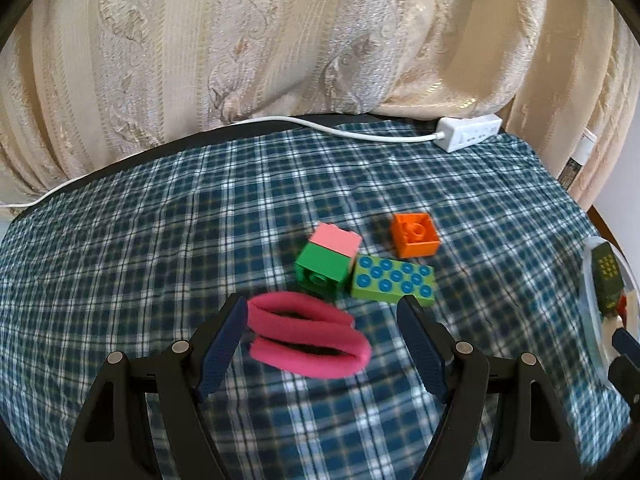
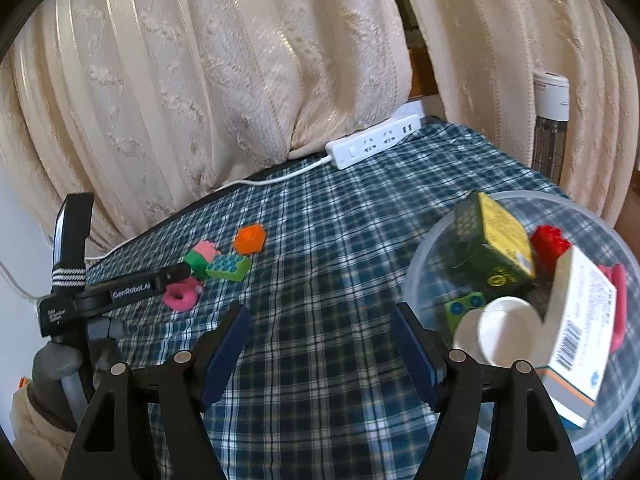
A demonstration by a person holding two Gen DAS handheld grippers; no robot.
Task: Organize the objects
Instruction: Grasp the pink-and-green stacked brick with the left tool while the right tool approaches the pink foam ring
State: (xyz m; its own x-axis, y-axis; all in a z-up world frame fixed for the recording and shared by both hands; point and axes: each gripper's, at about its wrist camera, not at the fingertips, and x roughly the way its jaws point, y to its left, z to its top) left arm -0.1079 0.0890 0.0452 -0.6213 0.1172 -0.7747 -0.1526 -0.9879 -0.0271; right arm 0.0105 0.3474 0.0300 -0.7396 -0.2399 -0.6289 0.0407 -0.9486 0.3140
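A pink fabric loop (image 1: 308,340) lies on the checked cloth between the fingers of my open left gripper (image 1: 322,306), close to the left finger. Just beyond it lie a pink-and-green brick (image 1: 326,258), a light green brick with blue studs (image 1: 394,280) and an orange brick (image 1: 415,235). In the right wrist view my right gripper (image 2: 320,314) is open and empty over bare cloth, left of a clear plastic bowl (image 2: 420,268). The bowl holds a green-yellow box (image 2: 494,244), a red brick (image 2: 550,240), a white box (image 2: 580,332), a white cap (image 2: 504,330) and a green brick (image 2: 464,306). The left gripper (image 2: 176,276) shows over the loop (image 2: 182,296).
A white power strip (image 1: 470,132) with its cable lies at the table's far edge against cream curtains (image 1: 280,40). The bowl's rim (image 1: 590,280) shows at the right edge of the left wrist view. A tall appliance (image 2: 550,128) stands behind the table's right corner.
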